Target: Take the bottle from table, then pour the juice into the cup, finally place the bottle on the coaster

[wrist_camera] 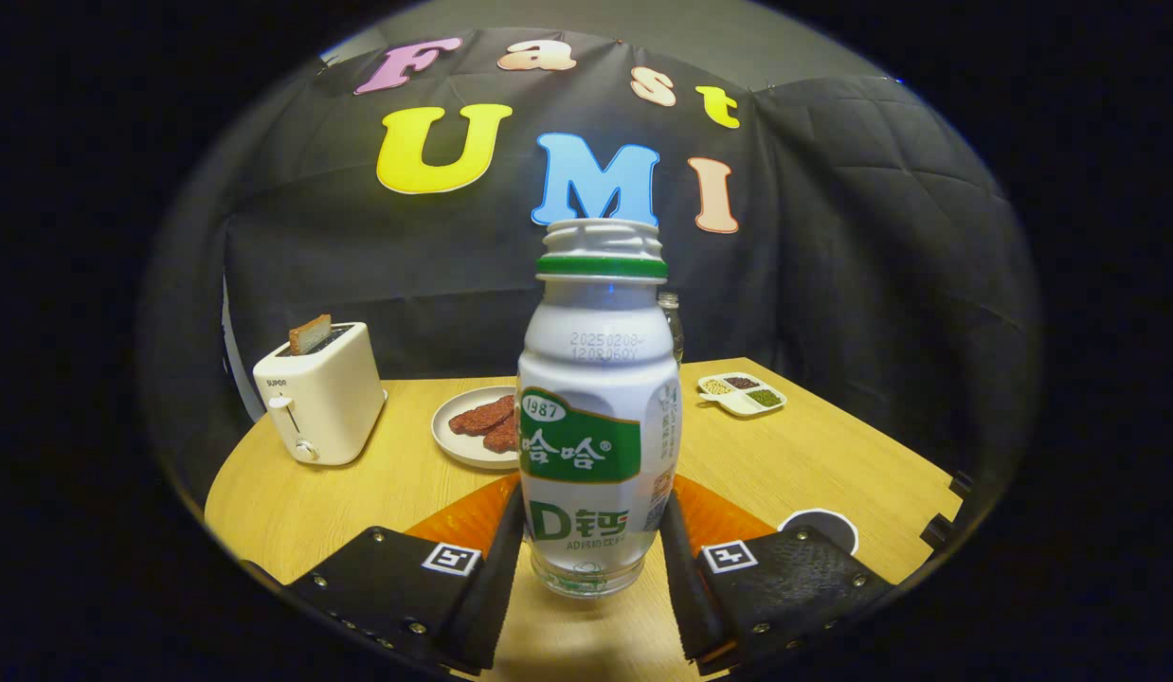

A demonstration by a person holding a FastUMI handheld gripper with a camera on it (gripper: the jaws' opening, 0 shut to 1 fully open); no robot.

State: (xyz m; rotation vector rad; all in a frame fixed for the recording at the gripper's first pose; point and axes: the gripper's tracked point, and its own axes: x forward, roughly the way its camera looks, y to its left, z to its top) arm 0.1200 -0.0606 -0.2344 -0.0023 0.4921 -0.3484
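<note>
Tool (591,559) fingers are pinching the bottle (596,417) low on its body, upright axis, mouth open, base seeming just off the counter (814,455). Cup (826,524) is sitting just beyond the right finger, toward the counter's right edge, so pour tilts that way.

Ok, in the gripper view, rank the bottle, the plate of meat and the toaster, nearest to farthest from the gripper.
1. Bottle: between the gripper's jaws, gripped.
2. Plate of meat: beyond the jaws, just left of the bottle.
3. Toaster: farther left, near the booth wall.
</note>
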